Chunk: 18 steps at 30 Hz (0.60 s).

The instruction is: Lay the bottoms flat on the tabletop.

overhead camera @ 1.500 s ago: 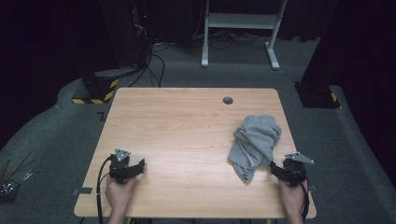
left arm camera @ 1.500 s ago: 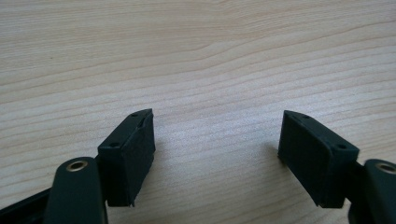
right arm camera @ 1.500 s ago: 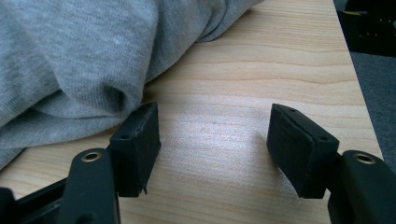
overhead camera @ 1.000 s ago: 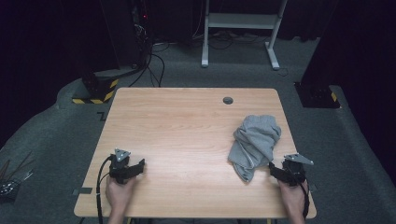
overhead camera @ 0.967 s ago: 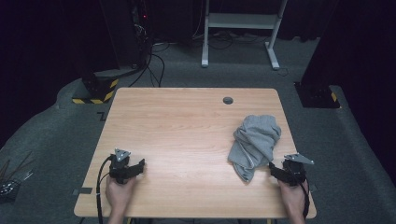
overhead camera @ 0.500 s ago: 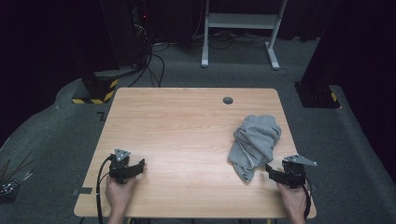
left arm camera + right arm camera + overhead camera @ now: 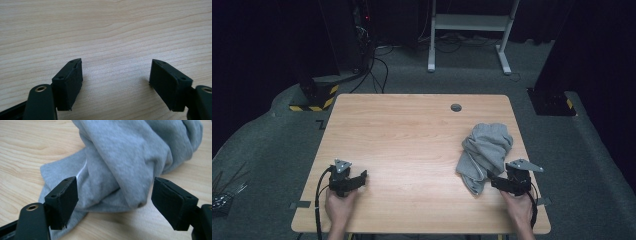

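Note:
A crumpled grey cloth [image 7: 484,152] lies bunched on the right half of the wooden table [image 7: 412,140]. My right gripper [image 7: 492,181] stands open at the cloth's near edge, its jaws spread on either side of a fold of the cloth [image 7: 120,167] without touching it. My left gripper [image 7: 360,177] rests open near the table's front left, with bare wood [image 7: 115,45] between its jaws and nothing held.
A small dark round grommet [image 7: 456,107] sits near the table's far edge. Beyond the table are a white desk frame [image 7: 472,30], cables on the floor and a black-and-yellow striped base [image 7: 314,97]. The table's middle is bare wood.
My right gripper has edged slightly left toward the cloth's near edge. The left gripper and the cloth have not moved.

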Each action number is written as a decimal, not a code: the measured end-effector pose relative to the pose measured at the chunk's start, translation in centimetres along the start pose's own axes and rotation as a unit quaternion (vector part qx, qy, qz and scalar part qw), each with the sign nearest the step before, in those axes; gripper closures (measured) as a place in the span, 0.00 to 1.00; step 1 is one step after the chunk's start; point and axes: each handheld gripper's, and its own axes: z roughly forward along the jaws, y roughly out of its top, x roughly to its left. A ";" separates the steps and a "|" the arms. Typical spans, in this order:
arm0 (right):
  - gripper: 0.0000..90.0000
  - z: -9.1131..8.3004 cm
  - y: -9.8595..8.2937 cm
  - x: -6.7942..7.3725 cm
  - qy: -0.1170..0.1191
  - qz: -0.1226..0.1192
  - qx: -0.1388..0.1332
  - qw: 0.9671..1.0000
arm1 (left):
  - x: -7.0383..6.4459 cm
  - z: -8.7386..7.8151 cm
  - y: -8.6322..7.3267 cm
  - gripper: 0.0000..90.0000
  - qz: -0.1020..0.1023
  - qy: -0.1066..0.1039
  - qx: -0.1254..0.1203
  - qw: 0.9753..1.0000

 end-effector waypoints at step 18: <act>0.21 3.9 3.8 0.7 -0.017 -0.039 0.031 0.999 | 0.0 0.0 0.0 0.30 -0.005 -0.002 -0.002 1.000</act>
